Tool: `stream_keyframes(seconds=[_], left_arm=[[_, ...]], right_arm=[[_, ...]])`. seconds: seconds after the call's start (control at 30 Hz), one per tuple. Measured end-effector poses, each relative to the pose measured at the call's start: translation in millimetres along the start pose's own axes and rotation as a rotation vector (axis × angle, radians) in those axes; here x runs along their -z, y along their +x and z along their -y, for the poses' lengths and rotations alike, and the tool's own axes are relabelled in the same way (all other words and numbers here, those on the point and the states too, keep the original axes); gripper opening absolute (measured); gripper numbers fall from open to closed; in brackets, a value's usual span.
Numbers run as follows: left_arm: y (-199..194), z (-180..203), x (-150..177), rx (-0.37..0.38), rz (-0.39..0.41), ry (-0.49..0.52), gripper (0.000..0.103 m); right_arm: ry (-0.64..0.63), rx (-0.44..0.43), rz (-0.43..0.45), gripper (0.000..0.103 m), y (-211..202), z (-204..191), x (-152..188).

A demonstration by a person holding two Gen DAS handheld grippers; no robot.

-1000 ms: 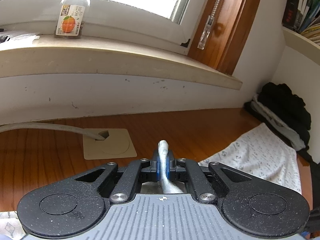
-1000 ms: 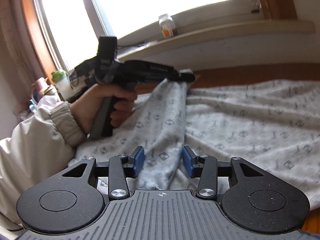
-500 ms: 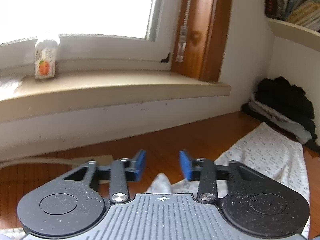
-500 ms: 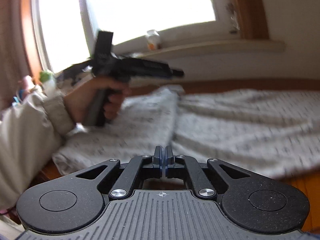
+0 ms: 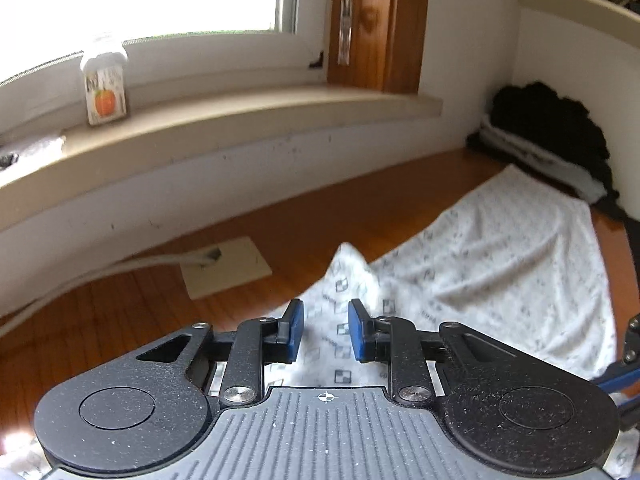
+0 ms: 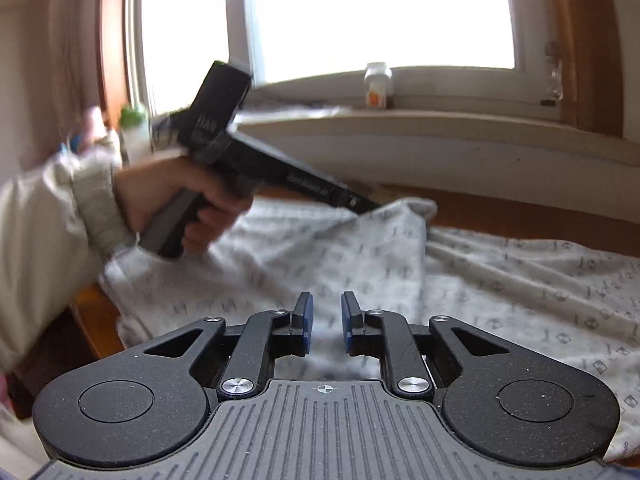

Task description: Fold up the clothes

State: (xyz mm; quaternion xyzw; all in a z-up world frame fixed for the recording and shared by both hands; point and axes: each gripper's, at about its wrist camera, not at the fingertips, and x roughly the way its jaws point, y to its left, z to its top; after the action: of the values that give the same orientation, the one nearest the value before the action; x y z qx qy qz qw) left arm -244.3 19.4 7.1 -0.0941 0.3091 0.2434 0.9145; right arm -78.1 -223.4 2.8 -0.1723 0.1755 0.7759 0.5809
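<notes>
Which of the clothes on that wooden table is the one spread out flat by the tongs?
The white patterned garment, spread across the table under both open tongs. The dark clothes sit heaped in the far corner, away from them.

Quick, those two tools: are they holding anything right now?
Left tool: open, holding nothing, above the patterned cloth.
Right tool: open, holding nothing, above the same cloth.

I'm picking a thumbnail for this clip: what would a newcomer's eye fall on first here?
Probably the white patterned garment spread across the brown wooden table, with a raised fold near its middle. Next, the person's hand holding the black left gripper, open just above the cloth, and the open right gripper low in front. Behind, a small orange-labelled bottle stands on the sill under the bright window.
</notes>
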Motion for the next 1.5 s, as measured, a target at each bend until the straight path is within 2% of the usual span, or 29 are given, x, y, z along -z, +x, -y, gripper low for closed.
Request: stream_keyframes(seconds=[0.03,0.1,0.23,0.3,0.37,0.43,0.53,0.6,0.73,0.77,0.8,0.83,0.93,1.07,1.17,1.3,1.37,1.43,1.5], left_arm=[[5,1,1,-0.015,-0.016,0.011,0.026],[11,2,4,-0.039,0.0,0.04,0.032],[10,-5,9,-0.036,0.014,0.006,0.036],[9,-7,9,-0.05,0.019,-0.003,0.037],[9,-6,8,-0.074,0.02,-0.004,0.04],[8,-6,8,-0.081,0.029,0.003,0.04],[4,-4,8,-0.108,0.062,0.003,0.052],[0,-6,8,-0.118,0.088,-0.014,0.066],[-3,-13,8,-0.121,0.113,-0.054,0.066],[-4,-14,8,-0.118,0.117,-0.061,0.066],[-5,-14,8,-0.115,0.121,-0.066,0.066],[-5,-14,8,-0.116,0.12,-0.064,0.066],[-4,-11,7,-0.125,0.113,-0.049,0.068],[-3,-8,7,-0.136,0.103,-0.029,0.073],[1,3,0,-0.118,0.093,0.012,0.066],[21,23,-17,-0.047,0.037,0.079,0.055],[40,34,-24,-0.055,-0.006,0.141,0.051],[52,41,-26,-0.082,0.002,0.182,0.05],[57,39,-27,-0.085,0.011,0.17,0.05]], right_arm=[[-0.002,0.004,-0.022,0.017,2,0,4],[0.013,-0.002,-0.008,0.017,-1,2,12],[0.024,0.014,0.024,0.019,-5,7,8],[0.029,0.026,0.034,0.025,-4,13,0],[0.037,0.039,0.029,0.037,5,20,-13],[0.038,0.062,0.007,0.037,21,29,-27],[0.056,0.095,-0.052,0.037,52,41,-44],[0.086,0.088,-0.075,0.037,69,46,-52],[0.094,0.058,-0.103,0.035,80,53,-53],[0.1,0.049,-0.109,0.026,81,55,-52],[0.106,0.039,-0.11,0.012,81,56,-52],[0.117,0.041,-0.091,0.002,77,56,-53],[0.133,0.078,-0.001,0.002,52,52,-54],[0.076,0.153,-0.014,0.002,53,43,-49],[0.054,0.179,-0.024,0.007,51,40,-48],[0.083,0.088,0.004,0.011,32,35,-47],[0.076,0.04,0.002,0.016,22,26,-41],[0.048,-0.011,-0.01,0.016,13,13,-35],[0.022,-0.047,-0.04,0.017,8,0,-24]])
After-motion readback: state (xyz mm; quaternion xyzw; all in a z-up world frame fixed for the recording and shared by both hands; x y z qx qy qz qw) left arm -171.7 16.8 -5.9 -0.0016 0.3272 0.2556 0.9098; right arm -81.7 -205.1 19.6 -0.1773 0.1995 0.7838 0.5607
